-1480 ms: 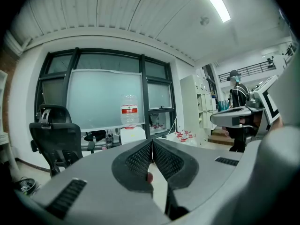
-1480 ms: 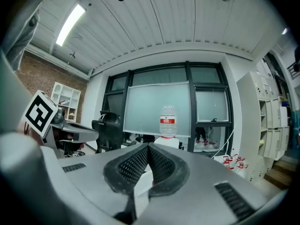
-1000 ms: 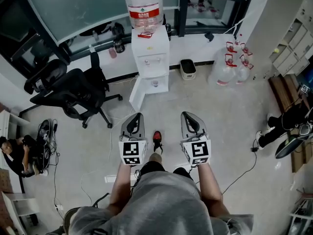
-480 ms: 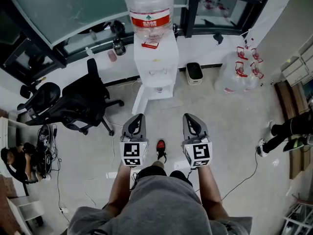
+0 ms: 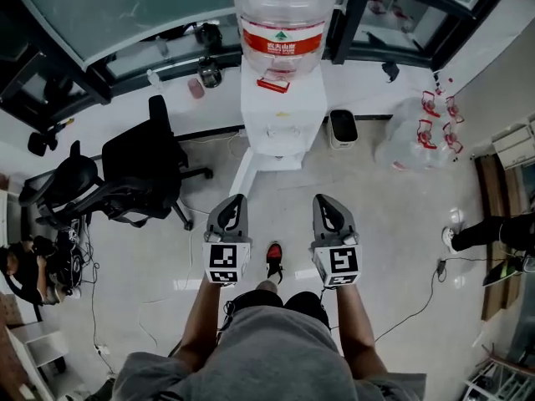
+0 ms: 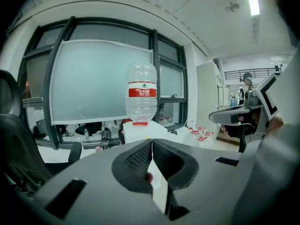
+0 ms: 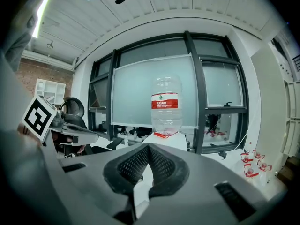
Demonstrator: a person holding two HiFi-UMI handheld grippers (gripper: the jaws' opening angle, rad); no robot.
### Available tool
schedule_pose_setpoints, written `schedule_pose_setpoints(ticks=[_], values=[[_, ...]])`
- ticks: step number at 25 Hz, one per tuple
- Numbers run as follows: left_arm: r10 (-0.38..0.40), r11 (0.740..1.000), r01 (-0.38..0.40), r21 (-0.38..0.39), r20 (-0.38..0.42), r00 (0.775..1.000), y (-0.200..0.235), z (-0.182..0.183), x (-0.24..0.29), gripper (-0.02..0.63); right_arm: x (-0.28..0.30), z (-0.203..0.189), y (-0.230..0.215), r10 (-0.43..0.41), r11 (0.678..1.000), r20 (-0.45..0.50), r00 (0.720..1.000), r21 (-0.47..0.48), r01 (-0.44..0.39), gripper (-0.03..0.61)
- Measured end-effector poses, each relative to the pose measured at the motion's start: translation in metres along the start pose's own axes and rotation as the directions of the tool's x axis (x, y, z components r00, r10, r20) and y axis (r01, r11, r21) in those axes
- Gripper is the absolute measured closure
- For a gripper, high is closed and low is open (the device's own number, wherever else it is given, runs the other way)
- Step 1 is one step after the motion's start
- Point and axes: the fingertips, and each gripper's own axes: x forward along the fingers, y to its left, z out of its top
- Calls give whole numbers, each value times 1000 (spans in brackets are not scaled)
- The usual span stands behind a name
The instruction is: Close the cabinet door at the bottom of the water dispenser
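Holding both claws out ahead, I have my left gripper (image 5: 234, 199) and right gripper (image 5: 323, 199) each pressed together, with nothing between the jaws. At twelve o'clock stands the white water dispenser (image 5: 282, 111), with a clear red-labelled bottle (image 5: 284, 15) upended on top. Its cabinet door (image 5: 241, 172), a plain white panel at the bottom, hangs open toward eleven o'clock, well apart from both claws. A black chair (image 5: 138, 170) sits at ten o'clock.
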Motion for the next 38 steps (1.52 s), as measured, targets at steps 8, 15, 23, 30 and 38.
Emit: schedule_pose_setpoints(ticks=[8,15,23,30,38], values=[[28,999,-29,-37,-47,998,30,-26,29,589,55,-19,14,68,998,-51,996,22,-67,566],[98,992,-105,-72,-99,990,57,-67,55,588,103,-65,20,139,989,-107,984,56,-134,566],[244,956,-260,-137,-126,962,91,-128,77,589,169,-124,33,282,959,-159,946,46,-278,566],[355,906,-381,-187,-157,922,117,-189,92,589,215,-183,58,398,917,-207,893,55,-396,566],[391,873,-436,-218,-220,894,127,-279,108,588,249,-274,85,483,870,-285,828,50,-490,566]])
